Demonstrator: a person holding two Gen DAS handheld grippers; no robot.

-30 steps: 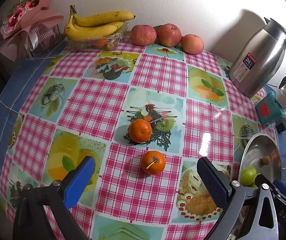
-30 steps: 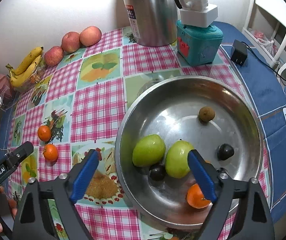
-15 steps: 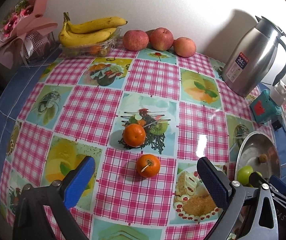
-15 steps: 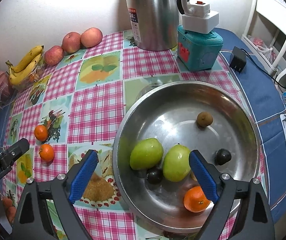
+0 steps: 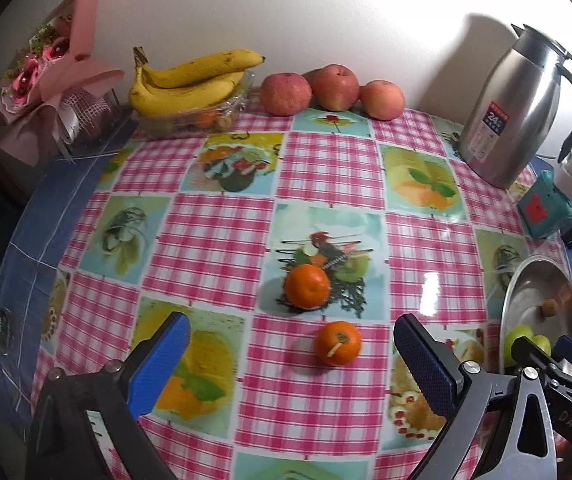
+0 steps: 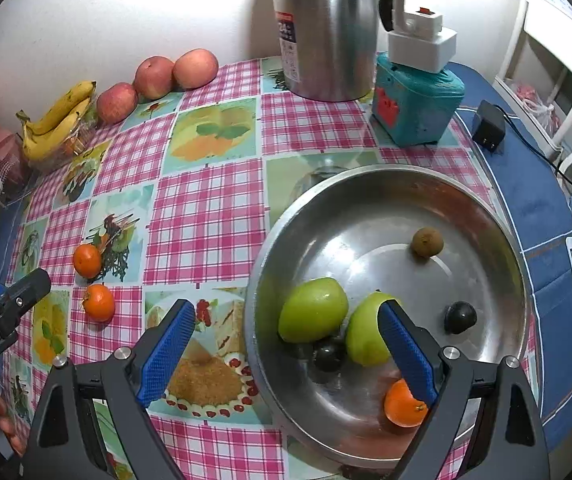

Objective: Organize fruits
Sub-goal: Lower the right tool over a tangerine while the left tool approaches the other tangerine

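Two tangerines lie on the checked tablecloth: a near one (image 5: 337, 343) (image 6: 99, 303) and a farther one (image 5: 307, 286) (image 6: 87, 260). My left gripper (image 5: 289, 358) hangs open above the near tangerine, nothing between its blue pads. A steel bowl (image 6: 365, 184) (image 5: 533, 280) holds two green fruits (image 6: 313, 315), a tangerine (image 6: 403, 404), two dark round fruits (image 6: 460, 317) and a small brown fruit (image 6: 427, 242). Over the bowl's near left side my right gripper (image 6: 286, 346) stands open and empty. Bananas (image 5: 194, 82) and three apples (image 5: 333, 86) rest along the back wall.
A steel thermos jug (image 5: 513, 108) (image 6: 325, 28) and a teal box (image 6: 417, 108) with a white device stand behind the bowl. A pink bouquet (image 5: 54, 76) sits far left. A black adapter (image 6: 489, 127) with its cord lies on the blue cloth at right.
The left wrist view has tilted and rolled slightly, so both tangerines sit a little farther right in it. The right view has drawn slightly closer to the bowl. Both grippers stay open.
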